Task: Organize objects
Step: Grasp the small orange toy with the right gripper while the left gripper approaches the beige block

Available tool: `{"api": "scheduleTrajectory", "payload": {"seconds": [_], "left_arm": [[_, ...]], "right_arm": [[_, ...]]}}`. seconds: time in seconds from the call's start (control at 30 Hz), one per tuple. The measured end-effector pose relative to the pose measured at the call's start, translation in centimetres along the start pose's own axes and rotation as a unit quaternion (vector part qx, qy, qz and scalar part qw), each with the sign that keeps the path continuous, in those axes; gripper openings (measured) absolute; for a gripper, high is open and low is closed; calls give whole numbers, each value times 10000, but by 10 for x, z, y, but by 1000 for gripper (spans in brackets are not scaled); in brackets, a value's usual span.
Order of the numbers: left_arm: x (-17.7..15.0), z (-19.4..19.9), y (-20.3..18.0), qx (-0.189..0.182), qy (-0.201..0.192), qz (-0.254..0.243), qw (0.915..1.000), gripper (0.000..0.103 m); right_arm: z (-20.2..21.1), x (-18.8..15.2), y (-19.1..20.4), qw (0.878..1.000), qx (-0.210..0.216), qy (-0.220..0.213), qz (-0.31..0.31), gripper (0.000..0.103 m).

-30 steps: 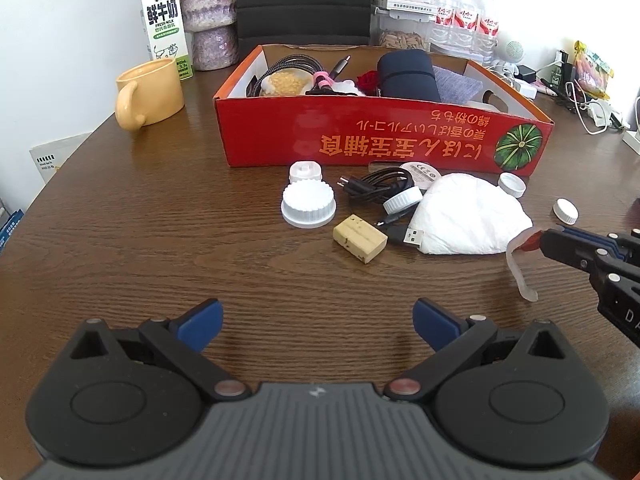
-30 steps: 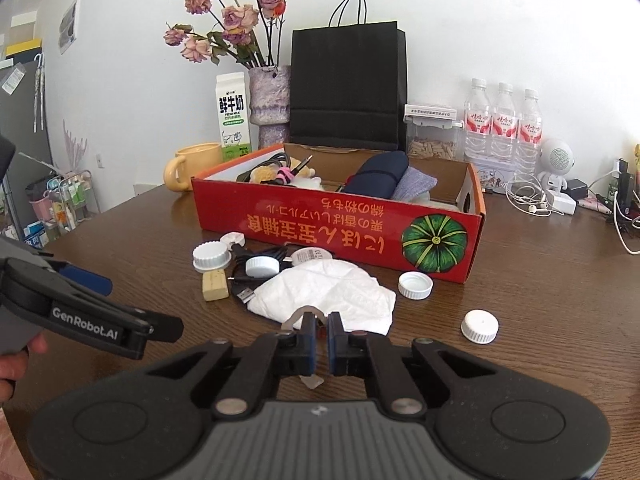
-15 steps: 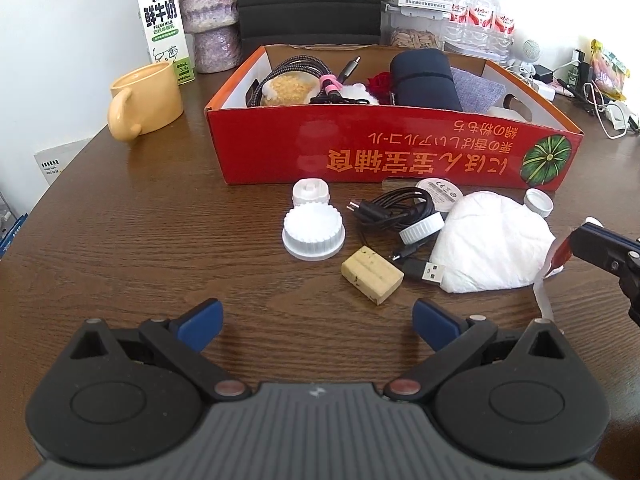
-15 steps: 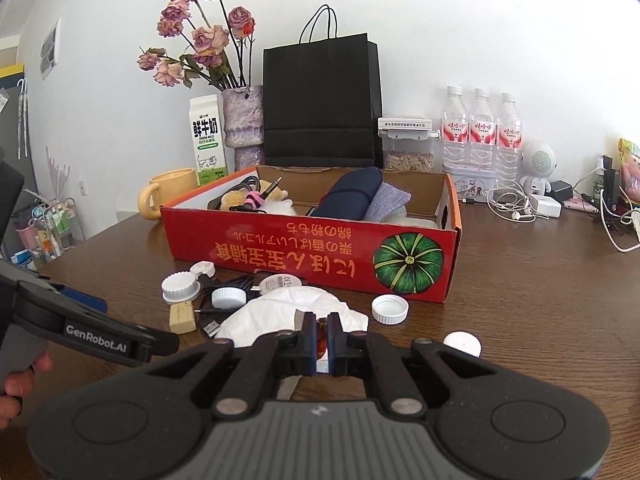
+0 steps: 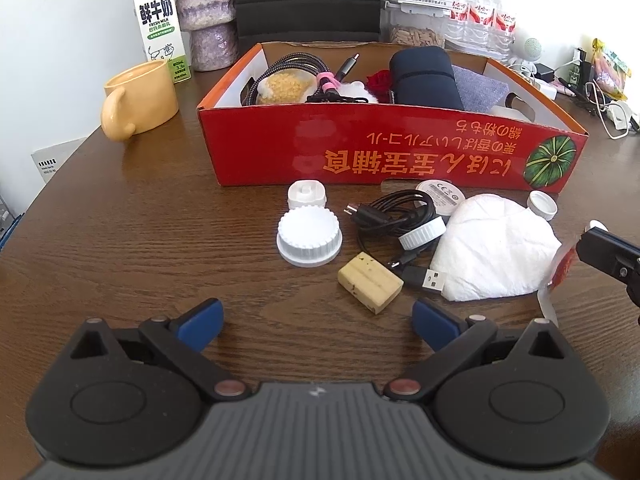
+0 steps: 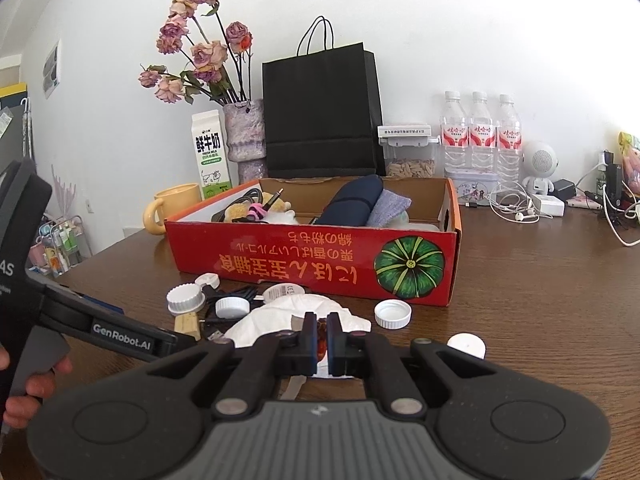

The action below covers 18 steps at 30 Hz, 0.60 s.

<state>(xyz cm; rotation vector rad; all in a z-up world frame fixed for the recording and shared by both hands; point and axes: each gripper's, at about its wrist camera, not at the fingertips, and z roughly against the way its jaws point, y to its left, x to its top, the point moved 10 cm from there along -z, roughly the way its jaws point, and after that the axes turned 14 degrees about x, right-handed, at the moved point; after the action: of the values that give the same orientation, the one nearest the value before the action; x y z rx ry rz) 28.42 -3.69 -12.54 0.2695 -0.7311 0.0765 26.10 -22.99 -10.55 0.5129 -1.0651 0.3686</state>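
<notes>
R gripper (image 6: pixel 323 334): jaws clenched on red-and-clear wrapper (image 5: pixel 560 266), white mask (image 5: pixel 494 250) just ahead of them. L gripper (image 5: pixel 316 318): jaws released, wide apart, eraser (image 5: pixel 370 282) just ahead on desk (image 5: pixel 132 240).

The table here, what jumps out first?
A long red cardboard box with a green pumpkin print, stuffed with cables and cloth, sits mid-table. Before it lie white plastic caps, a black cable and a white face mask, whose strap the shut right gripper pinches.
</notes>
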Motion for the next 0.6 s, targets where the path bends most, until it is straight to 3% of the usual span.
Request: {"api": "scheduleTrajectory", "payload": {"seconds": [0.23, 0.3, 0.43, 0.6], "left_arm": [[-4, 4, 1, -51, 16, 41, 10000, 103], [-5, 5, 3, -69, 25, 54, 10000, 103], [-7, 9, 8, -61, -2, 50, 10000, 103], [-6, 11, 10, -83, -17, 111, 9999, 103]], "right_arm": [[-2, -3, -3, 9999, -40, 96, -88, 5], [-1, -4, -8, 9997, -164, 118, -154, 11], [2, -12, -15, 9987, -210, 403, -250, 14], [1, -21, -11, 9976, -149, 657, -146, 29]]}}
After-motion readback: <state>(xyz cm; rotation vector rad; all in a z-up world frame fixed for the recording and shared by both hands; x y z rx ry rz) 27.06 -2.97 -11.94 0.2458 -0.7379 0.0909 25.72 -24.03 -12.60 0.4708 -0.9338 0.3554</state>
